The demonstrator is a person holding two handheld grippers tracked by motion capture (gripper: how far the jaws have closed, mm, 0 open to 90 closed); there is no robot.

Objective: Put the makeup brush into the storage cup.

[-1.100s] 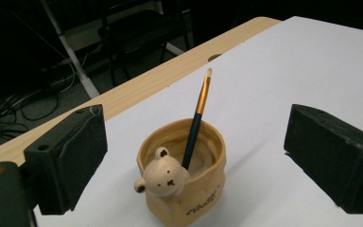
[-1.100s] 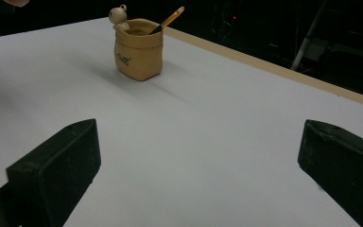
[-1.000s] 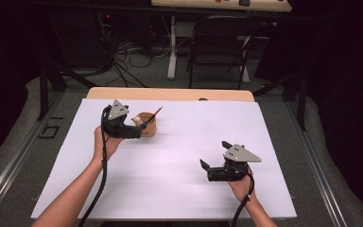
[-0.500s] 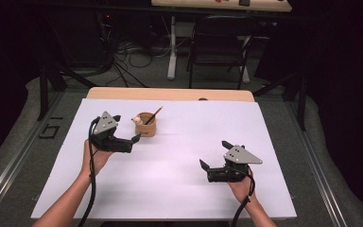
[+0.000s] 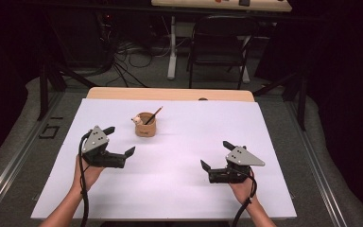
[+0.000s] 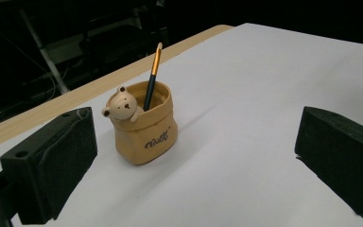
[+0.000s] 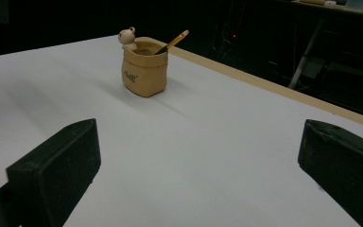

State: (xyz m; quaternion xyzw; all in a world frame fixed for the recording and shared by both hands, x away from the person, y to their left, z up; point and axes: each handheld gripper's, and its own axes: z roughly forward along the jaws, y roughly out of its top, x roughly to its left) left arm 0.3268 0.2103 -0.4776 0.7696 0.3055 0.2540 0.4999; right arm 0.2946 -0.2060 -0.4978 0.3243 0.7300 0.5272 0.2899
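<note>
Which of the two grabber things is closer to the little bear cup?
The left gripper. It sits just beside the bear cup, jaws open toward it, while the right gripper rests far across the white table.

I work in what looks like a lab or recording studio. My counter (image 5: pixel 179 189) is covered by a plain white sheet, with a bare wooden edge at twelve o'clock. Around it hang dark curtains. Beyond, at twelve o'clock, a black chair (image 5: pixel 217 42) stands on grey carpet beside a white desk leg (image 5: pixel 172 47), and loose cables (image 5: pixel 132 61) sprawl on the floor at eleven o'clock. Metal rails (image 5: pixel 9 175) run along both sides.
</note>
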